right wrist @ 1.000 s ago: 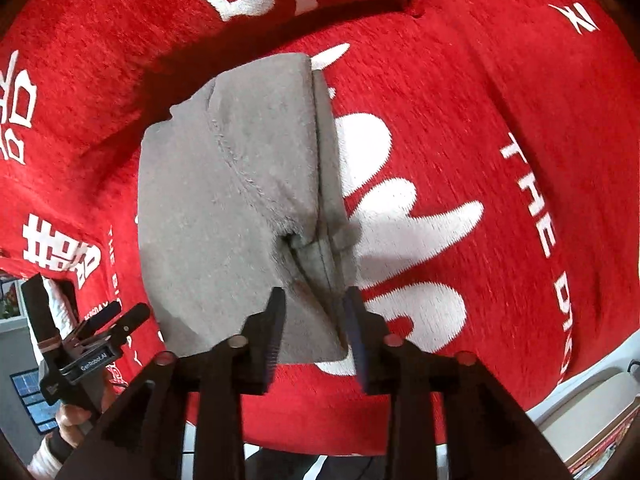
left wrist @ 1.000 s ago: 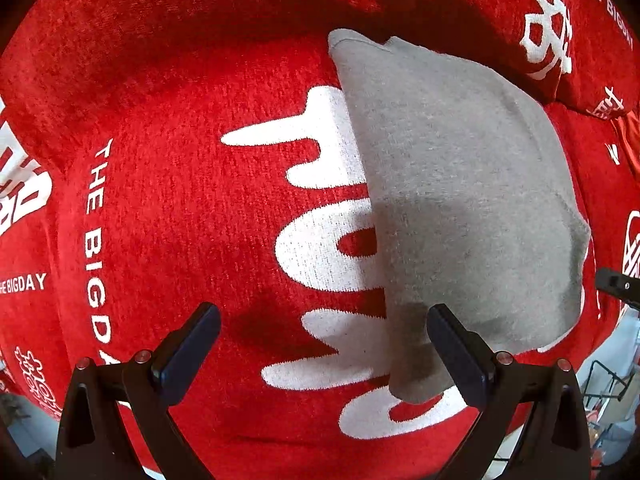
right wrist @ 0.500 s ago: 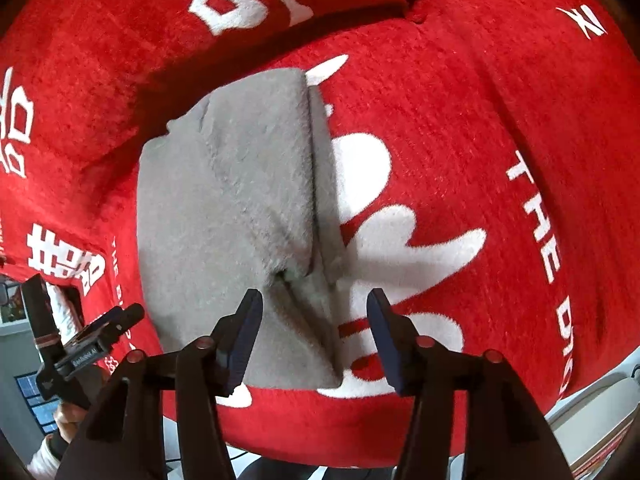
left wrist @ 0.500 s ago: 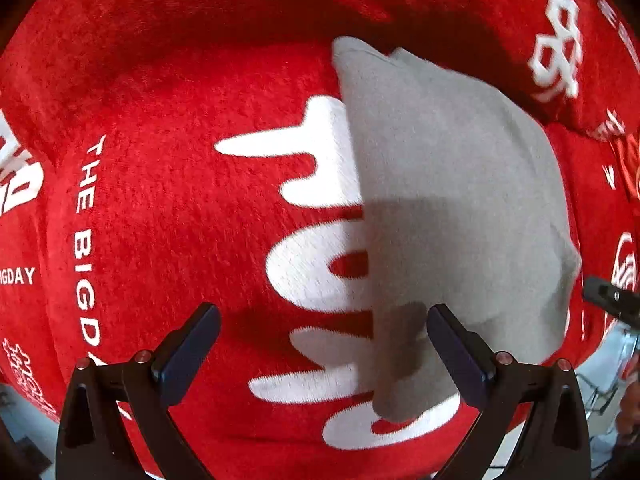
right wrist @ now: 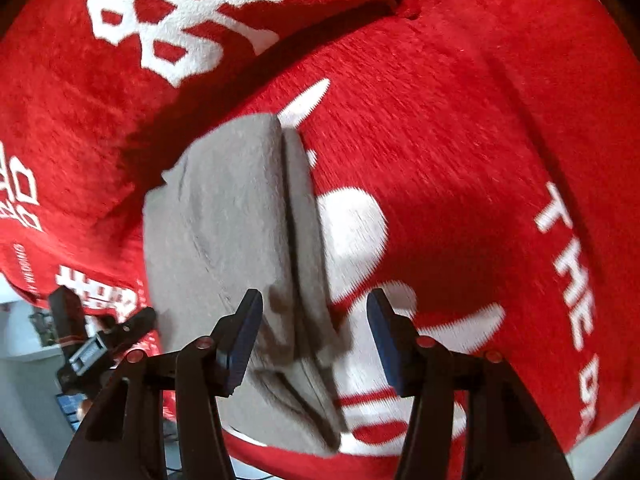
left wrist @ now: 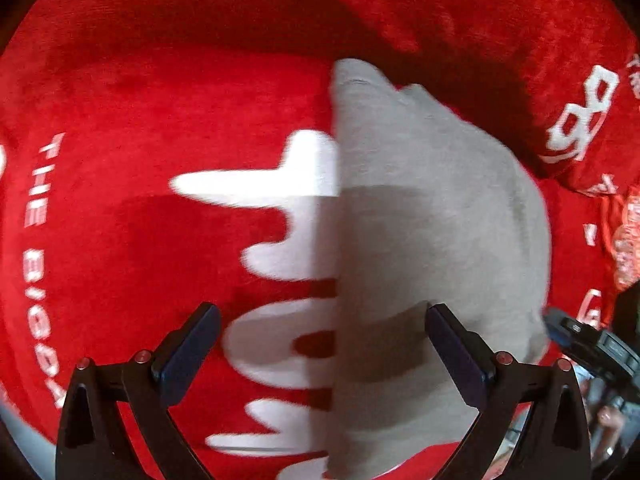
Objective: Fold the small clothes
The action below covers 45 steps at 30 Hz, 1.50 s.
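Right wrist view, nearest: right gripper (right wrist: pixel 314 334) at bottom centre. Its jaws have just been opening and now stand about half apart, pads clear of the cloth. The near folded edge of the grey garment (right wrist: pixel 236 220) lies between and below them, unpinched.

Left wrist view, nearest: left gripper (left wrist: pixel 320 356) at bottom centre, jaws spread wide, nothing held. The garment's (left wrist: pixel 420 220) straight left edge runs up the frame between the two fingers; the right finger sits over the grey cloth, the left over the red blanket (left wrist: pixel 140 120).

Mid frame: the garment lies flat on the blanket, left of centre in the right wrist view and right of centre in the left. It is already folded, one layer lapped over another along a seam running top to bottom.

Far: blanket's white lettering, a rumpled ridge across the top of both frames.

Judgement on the step: a fold looks just laid down and released. To do the next one well, each gripper should bite only the garment's edge, not the plush blanket beneath. Both should lift together so the lapped layers do not slide apart, then set the edges square.

Count: one grey garment, one red blanket, two grippers. No other clothes can be made out.
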Each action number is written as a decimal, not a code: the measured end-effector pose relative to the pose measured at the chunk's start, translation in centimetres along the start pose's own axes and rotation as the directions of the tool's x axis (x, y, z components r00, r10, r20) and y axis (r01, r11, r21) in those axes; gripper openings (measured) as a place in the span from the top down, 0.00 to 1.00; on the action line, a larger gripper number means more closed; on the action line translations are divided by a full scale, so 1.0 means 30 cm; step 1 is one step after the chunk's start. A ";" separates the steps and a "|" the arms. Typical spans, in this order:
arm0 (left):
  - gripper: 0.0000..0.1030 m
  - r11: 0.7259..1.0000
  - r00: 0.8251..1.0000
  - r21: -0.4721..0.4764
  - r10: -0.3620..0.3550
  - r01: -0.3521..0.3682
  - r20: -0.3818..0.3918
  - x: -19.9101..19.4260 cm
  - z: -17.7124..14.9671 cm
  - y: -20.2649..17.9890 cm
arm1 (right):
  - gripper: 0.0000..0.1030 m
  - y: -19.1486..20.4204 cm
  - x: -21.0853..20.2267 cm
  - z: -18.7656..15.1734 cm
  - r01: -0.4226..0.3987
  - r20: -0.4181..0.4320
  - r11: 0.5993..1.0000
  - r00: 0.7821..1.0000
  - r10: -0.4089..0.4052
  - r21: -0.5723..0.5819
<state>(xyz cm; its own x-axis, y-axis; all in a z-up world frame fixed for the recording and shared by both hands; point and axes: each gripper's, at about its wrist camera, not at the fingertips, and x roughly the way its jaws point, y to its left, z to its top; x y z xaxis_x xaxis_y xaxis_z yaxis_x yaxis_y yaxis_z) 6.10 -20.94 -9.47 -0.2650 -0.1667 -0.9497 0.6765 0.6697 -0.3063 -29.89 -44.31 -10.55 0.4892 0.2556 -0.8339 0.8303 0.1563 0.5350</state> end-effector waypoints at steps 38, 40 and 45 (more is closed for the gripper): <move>0.55 0.966 0.972 0.128 -0.230 0.224 0.036 -0.132 -0.013 -0.097 | 0.70 0.345 0.139 -0.091 -0.429 -0.191 0.902 0.882 0.430 0.049; 0.55 0.966 0.971 0.127 -0.233 0.226 0.044 -0.171 -0.030 -0.050 | 0.70 0.398 0.156 -0.135 -0.435 -0.214 0.899 0.875 0.434 0.043; 0.55 0.976 0.979 0.113 -0.194 0.187 0.056 -0.267 -0.129 0.112 | 0.70 0.508 0.273 -0.264 -0.439 -0.285 0.896 0.853 0.437 0.058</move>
<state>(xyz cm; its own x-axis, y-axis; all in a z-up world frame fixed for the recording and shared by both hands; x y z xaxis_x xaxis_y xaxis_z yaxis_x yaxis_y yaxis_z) 7.82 -14.55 -2.66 -0.3524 -0.3332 -0.8745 0.6883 0.5408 -0.4834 -15.35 -32.28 -8.16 0.7038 0.5585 -0.4390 0.5449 -0.0277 0.8381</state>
